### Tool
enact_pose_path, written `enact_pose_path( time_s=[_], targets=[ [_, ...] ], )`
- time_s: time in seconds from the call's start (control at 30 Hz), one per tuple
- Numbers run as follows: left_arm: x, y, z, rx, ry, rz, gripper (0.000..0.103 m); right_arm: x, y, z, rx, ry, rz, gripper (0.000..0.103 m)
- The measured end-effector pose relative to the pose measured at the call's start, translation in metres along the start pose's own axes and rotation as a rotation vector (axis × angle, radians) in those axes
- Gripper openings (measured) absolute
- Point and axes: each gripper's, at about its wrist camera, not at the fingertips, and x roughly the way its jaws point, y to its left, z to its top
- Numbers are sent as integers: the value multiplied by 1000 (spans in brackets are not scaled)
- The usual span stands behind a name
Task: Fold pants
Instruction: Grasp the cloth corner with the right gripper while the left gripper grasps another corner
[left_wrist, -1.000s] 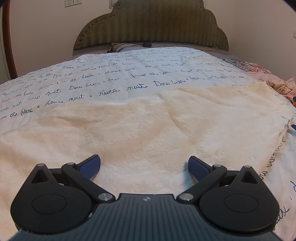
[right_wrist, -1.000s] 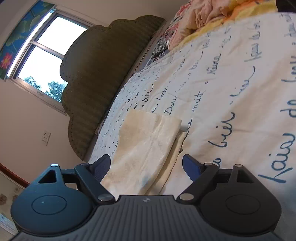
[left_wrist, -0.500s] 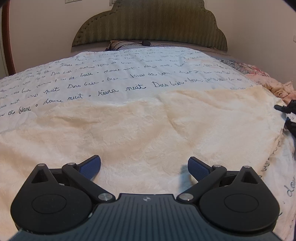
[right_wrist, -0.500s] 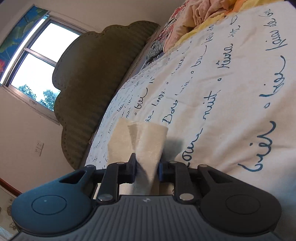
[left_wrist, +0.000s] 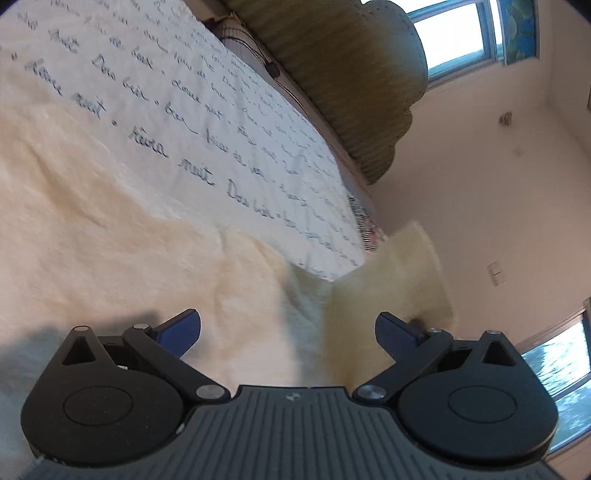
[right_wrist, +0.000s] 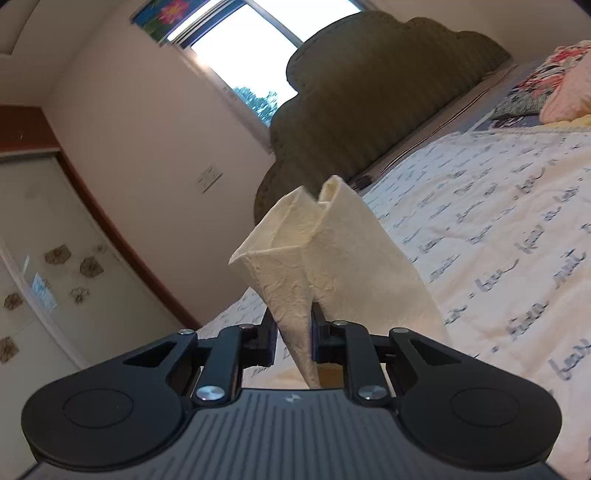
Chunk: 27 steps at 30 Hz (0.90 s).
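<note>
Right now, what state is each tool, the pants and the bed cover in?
Left tool: open, holding nothing, over the pants.
Right tool: shut on the pants' end.
Pants: cream, one end lifted off the bed, the rest lying flat.
Bed cover: spread flat under the pants.

The pants (right_wrist: 332, 254) are cream cloth, matt, with a fine crinkled texture. The bedsheet (left_wrist: 229, 122) is smooth white cloth with dark printed writing. The headboard (right_wrist: 369, 92) is olive fabric with ribbed lines. The right gripper (right_wrist: 294, 339) is matt black plastic with shiny metal pins; the left gripper (left_wrist: 288, 330) has blue textured pads (left_wrist: 181, 328).
</note>
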Motion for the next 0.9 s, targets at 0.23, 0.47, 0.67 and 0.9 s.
enact_pose_path(
  time_s=[0.23, 0.47, 0.67, 0.9],
  targets=[
    [48, 9, 3, -209, 78, -150, 102, 20, 33, -40, -110, 157, 32, 17],
    [72, 18, 11, -267, 77, -130, 92, 19, 91, -76, -574, 267, -72, 17],
    [91, 12, 15, -168, 154, -9, 73, 17, 114, -122, -902, 283, -198, 24],
    [98, -8, 8, 37, 115, 90, 49, 13, 116, -148, -1094, 261, -344, 69]
  ],
)
